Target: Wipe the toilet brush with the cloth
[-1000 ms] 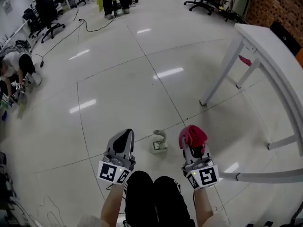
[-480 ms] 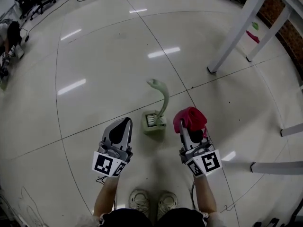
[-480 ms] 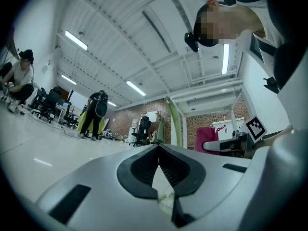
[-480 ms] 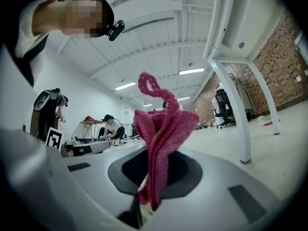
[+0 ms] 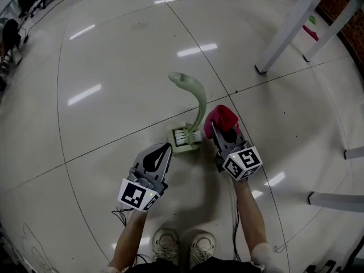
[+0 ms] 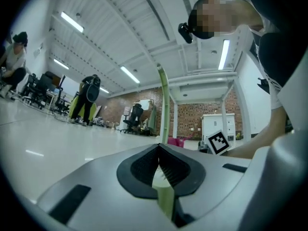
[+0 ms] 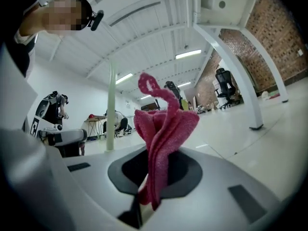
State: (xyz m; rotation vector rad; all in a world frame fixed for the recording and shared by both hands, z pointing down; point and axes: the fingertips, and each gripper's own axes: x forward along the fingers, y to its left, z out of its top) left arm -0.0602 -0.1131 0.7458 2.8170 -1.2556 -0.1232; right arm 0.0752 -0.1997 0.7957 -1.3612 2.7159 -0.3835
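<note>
A pale green toilet brush (image 5: 196, 98) stands in its square holder (image 5: 183, 140) on the glossy floor, its curved handle rising toward me. My right gripper (image 5: 218, 131) is just right of the holder, shut on a bunched red cloth (image 5: 222, 117) that sits close beside the handle. In the right gripper view the cloth (image 7: 163, 126) sticks up from the right gripper (image 7: 153, 160), with the handle (image 7: 110, 109) to its left. My left gripper (image 5: 162, 150) is shut and holds nothing, a little below-left of the holder. The left gripper view shows the left gripper (image 6: 159, 149) pointing level at the handle (image 6: 163, 105).
White table legs (image 5: 289, 32) stand at the upper right, and a floor-level table bar (image 5: 336, 200) lies at the right. My shoes (image 5: 182, 247) are at the bottom. Thin cables (image 5: 34, 238) trail at the lower left. People and office chairs are far off.
Both grippers have come down toward the floor and closer to the brush. The right one, still gripping the cloth, now sits right beside the holder and handle.
</note>
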